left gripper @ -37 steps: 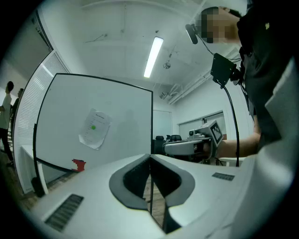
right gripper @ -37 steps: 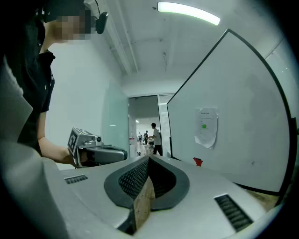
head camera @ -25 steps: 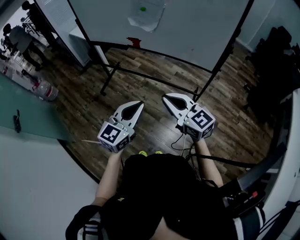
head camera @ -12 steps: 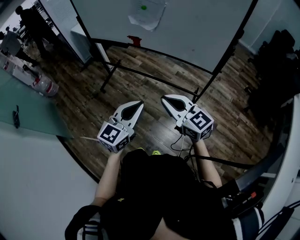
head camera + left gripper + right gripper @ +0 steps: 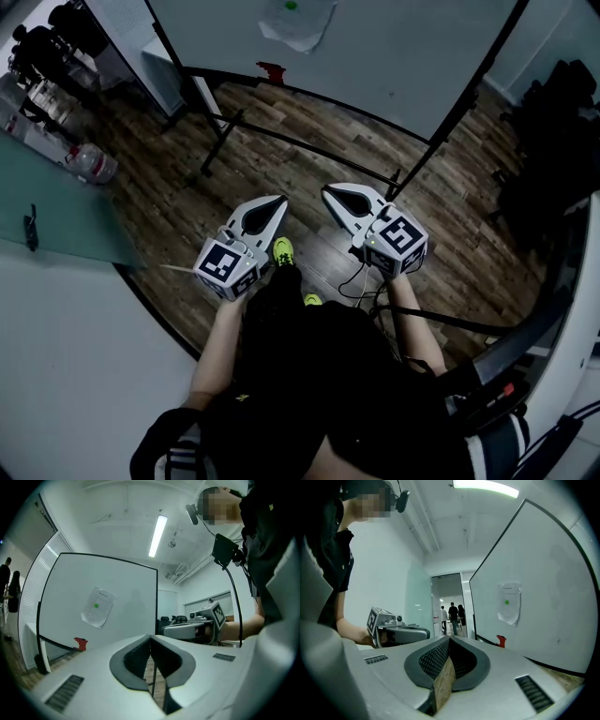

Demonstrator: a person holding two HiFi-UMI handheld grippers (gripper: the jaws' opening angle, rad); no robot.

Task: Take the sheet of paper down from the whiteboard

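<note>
Well, both your claws are clenched with nothing in them. Your left gripper (image 5: 279,201) has its jaws pressed together at the tips, and so does your right gripper (image 5: 327,191). In each gripper view only floor shows through the slot behind the closed tips. You hold the two side by side, level, over the wood floor (image 5: 281,155). Both point toward the whiteboard (image 5: 394,56).

The paper (image 5: 298,22) is up on the whiteboard, well apart from both grippers. A green dot (image 5: 291,6) sits near its middle. From the left gripper view the paper (image 5: 98,606) hangs a little tilted. Below it a small red thing (image 5: 272,71) sits at the board's lower edge. In the right gripper view people (image 5: 453,616) stand in a doorway beyond the board.
</note>
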